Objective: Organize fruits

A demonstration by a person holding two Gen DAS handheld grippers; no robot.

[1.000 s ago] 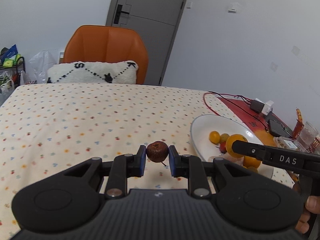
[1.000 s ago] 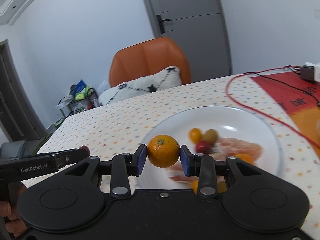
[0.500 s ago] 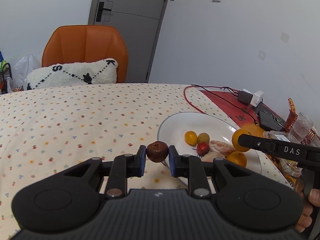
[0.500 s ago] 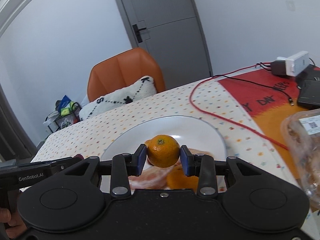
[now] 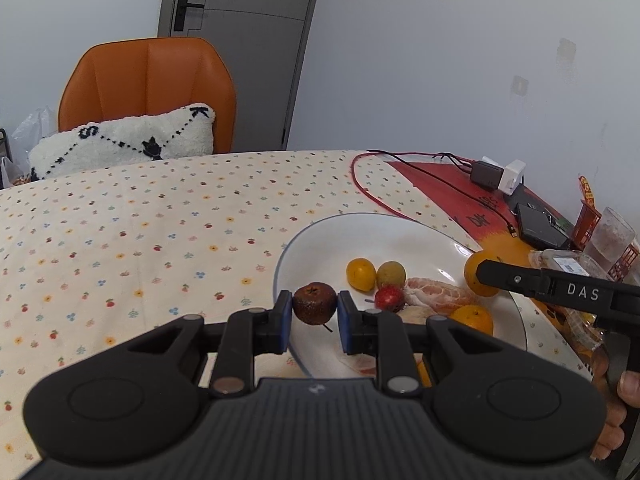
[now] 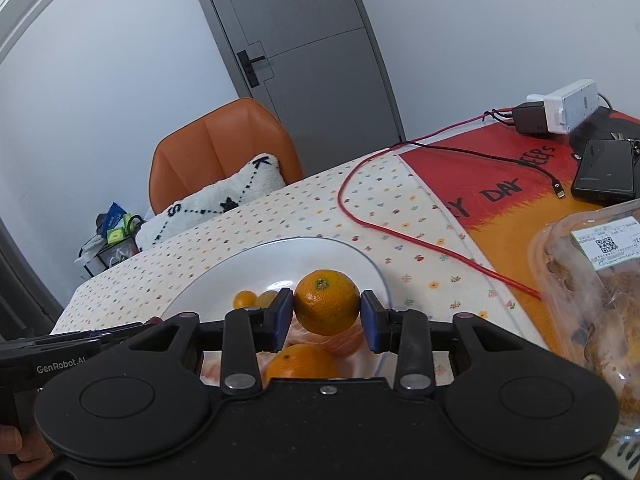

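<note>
Left wrist view is showing the left claw gripping a small brown wrinkled fruit between its blue pads, hanging over the near left rim of the white plate. The plate is sitting on the worktop, which is wearing a cream cloth with small coloured dots. On the plate are lying a small yellow-orange fruit, a greenish-yellow one just beside it, a small red fruit, peeled citrus segments and a whole mandarin. The right claw is pinching a second mandarin from both sides, holding it above the plate's right part, over the fruit already there. A red cable is curving across the cloth beyond the plate, and a clear plastic food box is standing at the right edge. An orange chair with a white cushion is waiting behind the worktop.
</note>
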